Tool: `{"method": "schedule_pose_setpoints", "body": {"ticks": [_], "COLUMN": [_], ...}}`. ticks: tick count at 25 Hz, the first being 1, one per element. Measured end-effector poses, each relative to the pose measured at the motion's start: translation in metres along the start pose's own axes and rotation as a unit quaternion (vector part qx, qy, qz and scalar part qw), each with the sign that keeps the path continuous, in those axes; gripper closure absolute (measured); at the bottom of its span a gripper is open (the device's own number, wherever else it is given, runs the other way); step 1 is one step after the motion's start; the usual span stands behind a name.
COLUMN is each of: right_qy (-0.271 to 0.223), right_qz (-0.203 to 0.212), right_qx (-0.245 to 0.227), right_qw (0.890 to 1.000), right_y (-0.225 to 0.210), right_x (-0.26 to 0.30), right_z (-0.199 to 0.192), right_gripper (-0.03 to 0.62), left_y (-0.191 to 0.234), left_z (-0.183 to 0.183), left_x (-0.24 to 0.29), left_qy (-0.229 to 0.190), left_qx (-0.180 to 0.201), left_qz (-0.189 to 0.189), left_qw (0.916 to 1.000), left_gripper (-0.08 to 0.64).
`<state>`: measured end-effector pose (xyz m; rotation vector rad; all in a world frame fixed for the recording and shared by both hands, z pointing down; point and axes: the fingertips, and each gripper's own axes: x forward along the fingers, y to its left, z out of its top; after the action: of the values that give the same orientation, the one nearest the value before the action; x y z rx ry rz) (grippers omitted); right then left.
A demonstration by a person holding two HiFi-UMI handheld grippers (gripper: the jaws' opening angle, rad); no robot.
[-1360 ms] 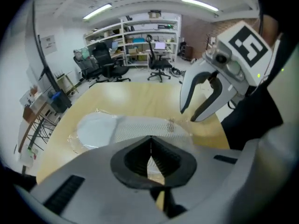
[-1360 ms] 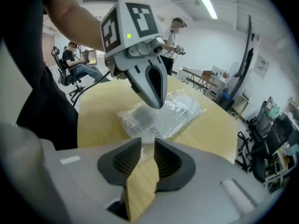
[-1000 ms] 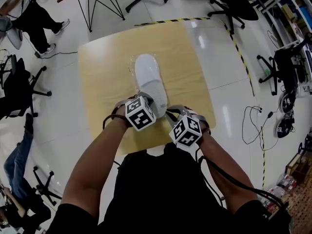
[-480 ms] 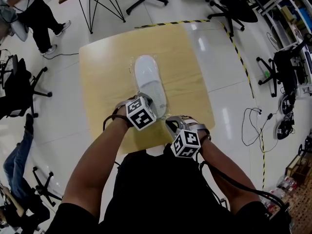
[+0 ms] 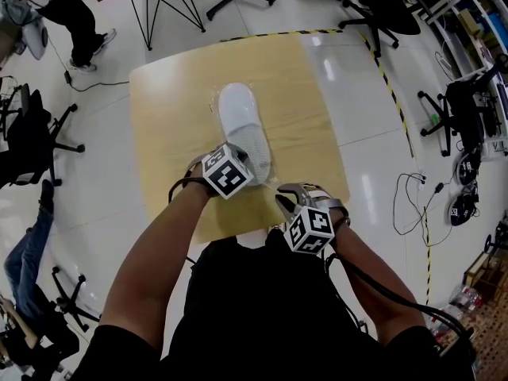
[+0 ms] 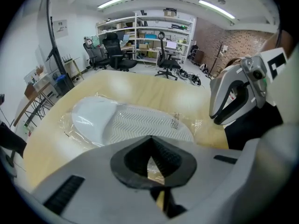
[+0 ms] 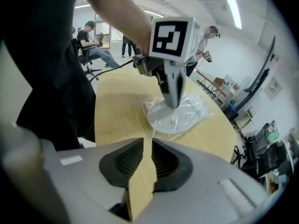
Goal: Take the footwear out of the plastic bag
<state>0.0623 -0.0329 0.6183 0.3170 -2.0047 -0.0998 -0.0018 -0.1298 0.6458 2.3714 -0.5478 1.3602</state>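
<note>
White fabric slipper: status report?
Left gripper shut at heel end of clear plastic bag. Right gripper empty, jaws just opening. White slipper inside bag, on wooden table. Nothing obstructing.

L gripper grip: jaws seen closed; whether bag film is nipped betw. them can't be told.
slipper heel: hidden in head view under marker cube, at slipper's 6 o'clock; in right gripper view blocked by L gripper's fingers.
plastic bag near edge: covered by gripper body at 6 o'clock, left gripper view.
printed mark: too small to be read.
table near edge: masked by arms & torso at 6 o'clock, head view.
bystander: upper body cut off by frame at 11 o'clock.
second person: only a leg shown, rest cut off at 8 o'clock.
shelves: contents too small to be made out, 12 o'clock.
</note>
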Motion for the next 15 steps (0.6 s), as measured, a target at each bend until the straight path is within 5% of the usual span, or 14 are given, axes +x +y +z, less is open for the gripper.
{"method": "schedule_pose_setpoints", "body": {"ticks": [7, 10, 15], "right_qy": [-0.065, -0.011, 0.028], "right_qz": [-0.017, 0.02, 0.055], "right_qx": [0.004, -0.025, -0.053], "right_qw": [0.998, 0.999, 0.997], "right_y": [-0.027, -0.02, -0.005], "right_x": [-0.006, 0.031, 0.057], "right_z": [0.073, 0.071, 0.06], "right_gripper": [0.52, 0.427, 0.47], "left_y": [0.007, 0.008, 0.007], "left_z": [0.01, 0.011, 0.011], "left_x": [-0.005, -0.005, -0.006], "left_qy": [-0.031, -0.04, -0.051], "left_qx": [-0.09, -0.12, -0.144], "left_qz": [-0.042, -0.07, -0.086], "left_qw": [0.9946, 0.9895, 0.9845], "left_gripper": [0.554, 0.554, 0.555]}}
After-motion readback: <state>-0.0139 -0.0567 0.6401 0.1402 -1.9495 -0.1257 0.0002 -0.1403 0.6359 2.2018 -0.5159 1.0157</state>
